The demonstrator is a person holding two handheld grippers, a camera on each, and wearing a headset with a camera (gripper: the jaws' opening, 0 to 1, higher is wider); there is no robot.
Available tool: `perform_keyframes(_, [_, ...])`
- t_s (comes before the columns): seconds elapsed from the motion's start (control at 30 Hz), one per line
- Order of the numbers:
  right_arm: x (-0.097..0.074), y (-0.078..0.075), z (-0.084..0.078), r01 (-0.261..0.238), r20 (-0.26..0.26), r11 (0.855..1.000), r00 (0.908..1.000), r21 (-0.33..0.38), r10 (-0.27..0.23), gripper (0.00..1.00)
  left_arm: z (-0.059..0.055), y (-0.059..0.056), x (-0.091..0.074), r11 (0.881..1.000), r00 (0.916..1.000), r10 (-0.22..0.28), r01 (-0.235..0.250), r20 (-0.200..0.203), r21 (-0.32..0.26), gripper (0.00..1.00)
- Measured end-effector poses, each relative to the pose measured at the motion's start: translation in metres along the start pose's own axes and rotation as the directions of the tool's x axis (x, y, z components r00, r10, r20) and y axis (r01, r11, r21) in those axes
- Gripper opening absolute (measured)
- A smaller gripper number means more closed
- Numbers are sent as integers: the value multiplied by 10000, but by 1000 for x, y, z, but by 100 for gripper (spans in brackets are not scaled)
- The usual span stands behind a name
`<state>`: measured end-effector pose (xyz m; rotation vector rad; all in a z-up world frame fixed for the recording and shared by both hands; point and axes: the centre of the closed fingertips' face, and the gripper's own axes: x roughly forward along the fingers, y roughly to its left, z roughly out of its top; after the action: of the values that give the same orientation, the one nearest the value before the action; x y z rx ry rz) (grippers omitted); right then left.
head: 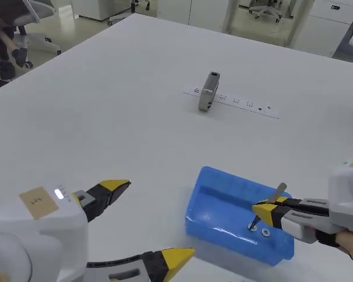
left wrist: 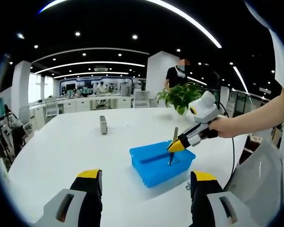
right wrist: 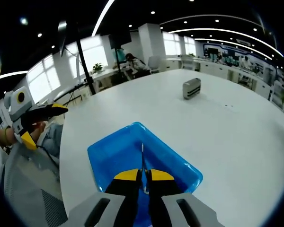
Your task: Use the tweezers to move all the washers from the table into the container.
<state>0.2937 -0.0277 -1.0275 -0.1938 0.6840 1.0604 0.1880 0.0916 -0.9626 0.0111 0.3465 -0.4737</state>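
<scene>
Far left: the left hand-held gripper (head: 146, 222) has its jaws spread, with nothing between them. To its right sits the blue container (head: 215, 202) on the bench (head: 106, 106). The right hand-held gripper (head: 263, 210) pinches the tweezers (head: 279, 191), whose tips point down inside the container just below its jaws. Two washers (head: 265, 233) lie at the tips. Judgement: ease the squeeze slowly with the tips kept low, so the washer drops flat, then lift straight up.

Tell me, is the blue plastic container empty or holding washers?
Holding: the blue plastic container has at least one small metal washer lying on its floor, beside the tip of the metal tweezers.
</scene>
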Motion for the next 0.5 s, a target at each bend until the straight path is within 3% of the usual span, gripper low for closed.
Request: perform_keyframes(0.5, [-10,-6,4,55,500,9975,9987,701,-90,3,1,2,-1,10000,9999,68,-67,86,-46,77])
